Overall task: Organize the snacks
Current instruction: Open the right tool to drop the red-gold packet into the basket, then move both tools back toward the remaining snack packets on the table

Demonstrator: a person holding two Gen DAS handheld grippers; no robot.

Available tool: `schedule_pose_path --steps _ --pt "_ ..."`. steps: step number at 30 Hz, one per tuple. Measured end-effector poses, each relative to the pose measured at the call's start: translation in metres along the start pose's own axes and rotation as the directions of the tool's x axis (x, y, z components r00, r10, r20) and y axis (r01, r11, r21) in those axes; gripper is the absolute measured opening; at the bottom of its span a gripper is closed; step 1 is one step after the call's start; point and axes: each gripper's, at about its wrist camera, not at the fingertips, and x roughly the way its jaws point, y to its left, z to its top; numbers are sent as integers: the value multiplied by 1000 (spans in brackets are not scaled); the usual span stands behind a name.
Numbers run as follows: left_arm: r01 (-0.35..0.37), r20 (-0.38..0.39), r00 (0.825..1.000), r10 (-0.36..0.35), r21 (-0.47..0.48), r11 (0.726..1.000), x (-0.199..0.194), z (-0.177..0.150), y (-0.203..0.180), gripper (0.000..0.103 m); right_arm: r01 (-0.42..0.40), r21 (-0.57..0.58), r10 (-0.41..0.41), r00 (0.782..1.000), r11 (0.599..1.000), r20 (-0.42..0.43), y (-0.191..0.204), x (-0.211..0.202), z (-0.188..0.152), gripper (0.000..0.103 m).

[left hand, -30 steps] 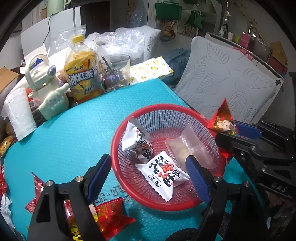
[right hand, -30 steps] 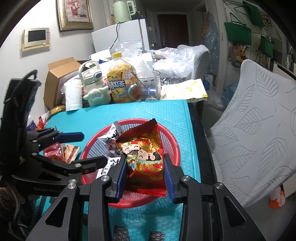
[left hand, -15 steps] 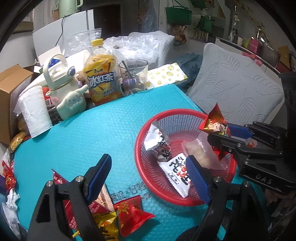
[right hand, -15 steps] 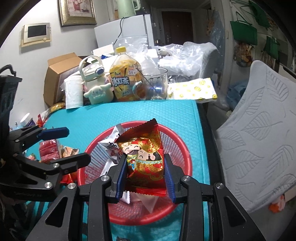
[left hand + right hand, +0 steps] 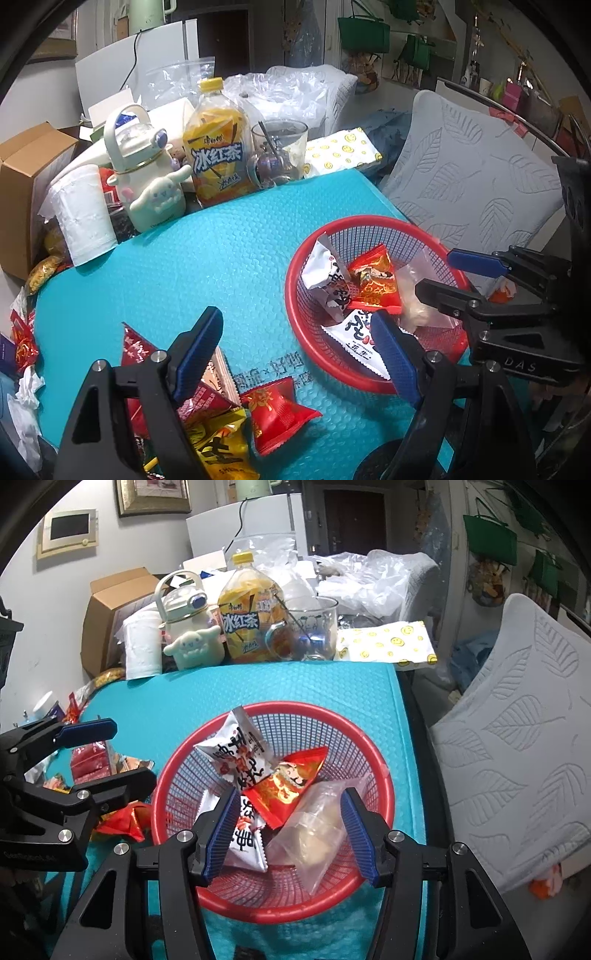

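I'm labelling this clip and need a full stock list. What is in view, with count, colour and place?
basket: one, red, on the mat
snack packets in basket: four; two white, one red, one clear
loose snack packets: several, red and yellow, on the mat beside the basket
mat: one, teal
iced tea bottle: one, yellow, behind the mat
kettle-shaped bottle: one, white
glass mug: one, clear
paper roll: one, white
cushion: one, grey
left gripper: open, over loose packets
right gripper: jaws opening over the basket, holding nothing

Glossy foil snack packet (image 5: pixel 291 786) in red plastic mesh basket (image 5: pixel 373 749) (matt dimpled teal mat (image 5: pixel 207 251) beneath).
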Motion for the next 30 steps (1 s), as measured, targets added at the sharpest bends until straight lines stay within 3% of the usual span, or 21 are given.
schedule_pose_path --steps 16,27,30 --pt "-29 110 994 31 -18 999 -60 4 15 82 16 -38 -11 992 999 126 33 -54 19 60" --pt "-56 185 981 62 -39 998 -118 -14 32 82 -10 -102 31 977 995 210 78 -93 17 61" --pt "-73 197 977 81 -45 996 -130 -22 36 82 -20 -122 47 973 992 224 91 -100 14 65"
